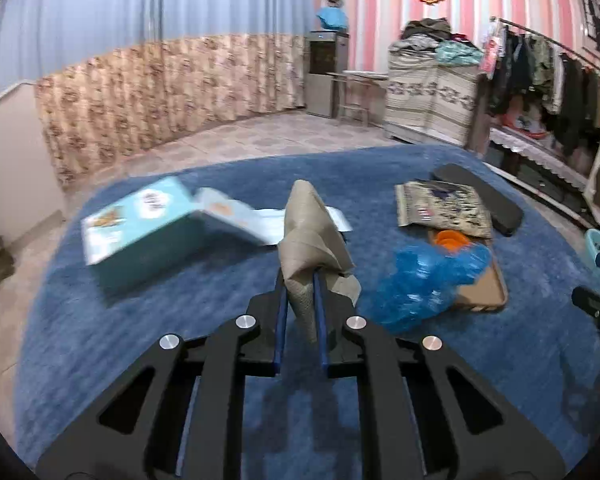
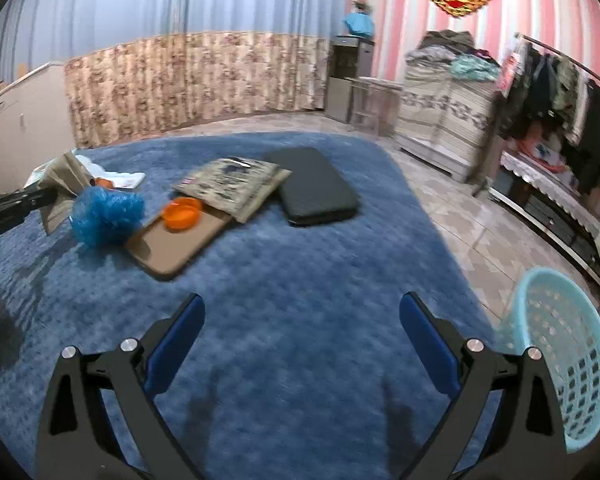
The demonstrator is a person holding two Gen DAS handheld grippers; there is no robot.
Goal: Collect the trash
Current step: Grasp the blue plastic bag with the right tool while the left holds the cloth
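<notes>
My left gripper [image 1: 300, 280] is shut on a crumpled beige paper napkin [image 1: 312, 236] and holds it above the blue carpet [image 1: 180, 360]; the napkin also shows in the right wrist view [image 2: 66, 184]. A crumpled blue plastic bag [image 1: 424, 280] [image 2: 106, 210] lies beside a brown tray [image 2: 176, 246] with an orange lid [image 2: 182, 208] on it. My right gripper [image 2: 302, 320] is open and empty above the carpet [image 2: 300, 272]. A light blue mesh basket [image 2: 560, 356] stands at the carpet's right edge, just right of my right gripper.
A teal box [image 1: 140, 228] and white paper [image 1: 268, 220] lie at the left. A patterned packet [image 2: 236, 186] and a black pad [image 2: 312, 186] lie further back. A cabinet [image 2: 444, 128] and a clothes rack [image 2: 560, 92] stand on the tiled floor at the right.
</notes>
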